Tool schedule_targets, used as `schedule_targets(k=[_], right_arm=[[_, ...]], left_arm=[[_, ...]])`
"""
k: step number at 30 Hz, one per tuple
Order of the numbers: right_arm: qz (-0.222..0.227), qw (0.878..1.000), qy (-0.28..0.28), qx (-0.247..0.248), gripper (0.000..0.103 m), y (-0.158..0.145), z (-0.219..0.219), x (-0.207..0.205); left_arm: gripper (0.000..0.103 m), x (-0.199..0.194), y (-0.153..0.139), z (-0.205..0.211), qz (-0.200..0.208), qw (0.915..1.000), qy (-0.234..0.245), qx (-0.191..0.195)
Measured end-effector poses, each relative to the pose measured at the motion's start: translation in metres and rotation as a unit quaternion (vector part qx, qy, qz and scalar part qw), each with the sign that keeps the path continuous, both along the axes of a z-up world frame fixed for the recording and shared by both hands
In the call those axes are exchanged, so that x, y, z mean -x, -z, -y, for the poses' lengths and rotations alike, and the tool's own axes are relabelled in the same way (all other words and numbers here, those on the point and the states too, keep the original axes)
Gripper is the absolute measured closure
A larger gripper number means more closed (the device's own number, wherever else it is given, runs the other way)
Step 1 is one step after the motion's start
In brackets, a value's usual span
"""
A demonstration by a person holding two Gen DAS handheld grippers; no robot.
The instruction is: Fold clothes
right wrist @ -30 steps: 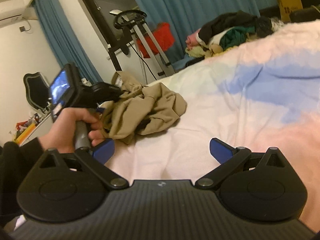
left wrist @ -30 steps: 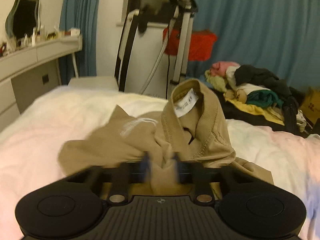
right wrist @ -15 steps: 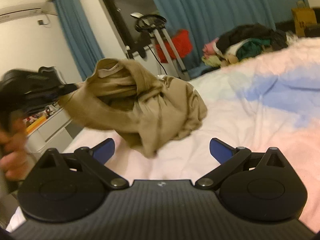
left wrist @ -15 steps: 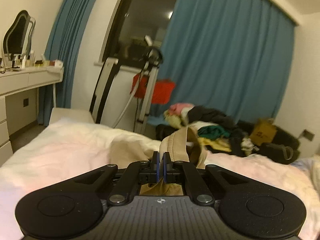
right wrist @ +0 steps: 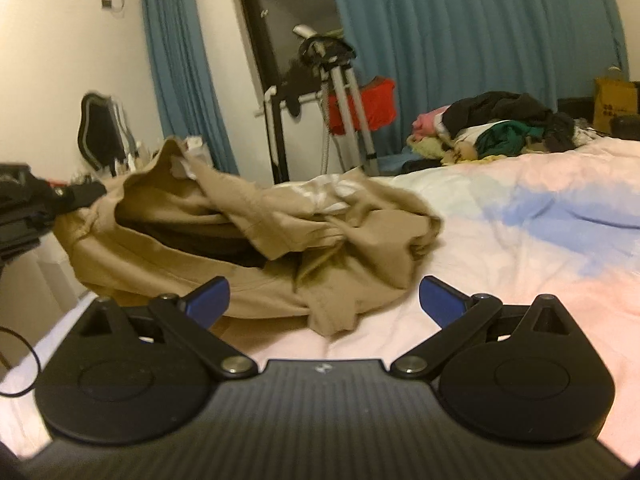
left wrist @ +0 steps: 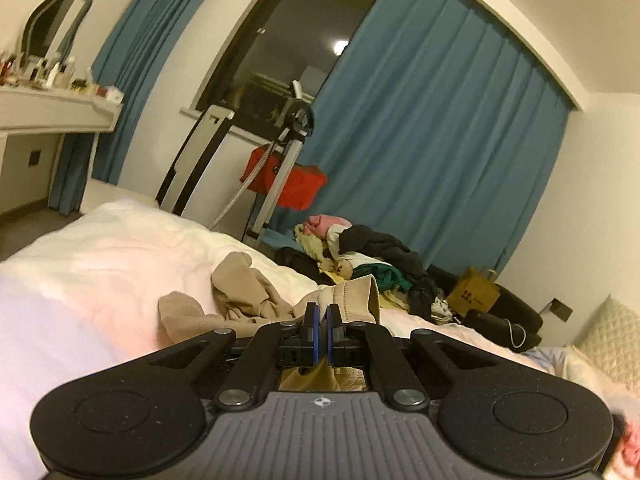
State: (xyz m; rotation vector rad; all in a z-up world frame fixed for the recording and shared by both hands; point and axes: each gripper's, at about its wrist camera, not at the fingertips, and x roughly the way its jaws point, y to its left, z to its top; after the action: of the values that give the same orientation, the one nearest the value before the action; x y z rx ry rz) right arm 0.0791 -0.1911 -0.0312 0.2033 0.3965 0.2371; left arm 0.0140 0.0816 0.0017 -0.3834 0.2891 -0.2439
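Note:
A tan shirt (right wrist: 256,236) lies crumpled on the bed, its collar end lifted at the left. My left gripper (left wrist: 320,320) is shut on the shirt's ribbed collar (left wrist: 356,296); the rest of the shirt (left wrist: 240,292) trails onto the bed beyond it. In the right wrist view the left gripper (right wrist: 60,200) shows at the far left, holding the raised edge. My right gripper (right wrist: 324,300) is open and empty, low over the bed, with the shirt's near hem just in front of and between its fingers.
The bed (right wrist: 520,248) has a pale pink, white and blue cover. A pile of mixed clothes (right wrist: 500,128) lies at its far side. An exercise machine with a red bag (right wrist: 360,104) stands by blue curtains. A dressing table (left wrist: 56,108) is at the left.
My left gripper has pulled the collar toward itself and the shirt has settled lower, spreading over the bed. The right gripper has come closer to the shirt's near hem, still open.

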Motion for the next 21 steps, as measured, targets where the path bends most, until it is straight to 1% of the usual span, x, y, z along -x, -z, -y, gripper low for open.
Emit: schedule_targets(k=[5, 7, 12, 15, 17, 21], right_arm=[[0.009, 0.999, 0.001, 0.043, 0.000, -0.005, -0.035, -0.043], [0.002, 0.998, 0.023, 0.053, 0.000, -0.001, -0.039, -0.063], [-0.042, 0.993, 0.101, 0.035, 0.000, 0.004, -0.011, -0.101], [-0.034, 0.991, 0.108, 0.076, 0.000, -0.014, 0.006, -0.096], [-0.027, 0.989, 0.107, 0.095, 0.000, -0.030, 0.018, -0.086], [0.002, 0.987, 0.101, 0.122, 0.000, -0.071, 0.036, -0.046]], left_arm=[[0.099, -0.010, 0.008, -0.002, 0.005, 0.9999, 0.000, 0.013], [0.099, -0.015, 0.010, -0.002, 0.007, 0.9998, -0.001, 0.018], [0.099, -0.027, 0.018, -0.003, 0.010, 0.9994, -0.002, 0.033], [0.099, -0.033, 0.020, -0.003, 0.013, 0.9990, 0.000, 0.042], [0.099, -0.028, 0.015, 0.000, 0.025, 0.9981, 0.015, 0.054], [0.099, -0.007, 0.003, 0.002, 0.076, 0.9941, 0.038, 0.068]])
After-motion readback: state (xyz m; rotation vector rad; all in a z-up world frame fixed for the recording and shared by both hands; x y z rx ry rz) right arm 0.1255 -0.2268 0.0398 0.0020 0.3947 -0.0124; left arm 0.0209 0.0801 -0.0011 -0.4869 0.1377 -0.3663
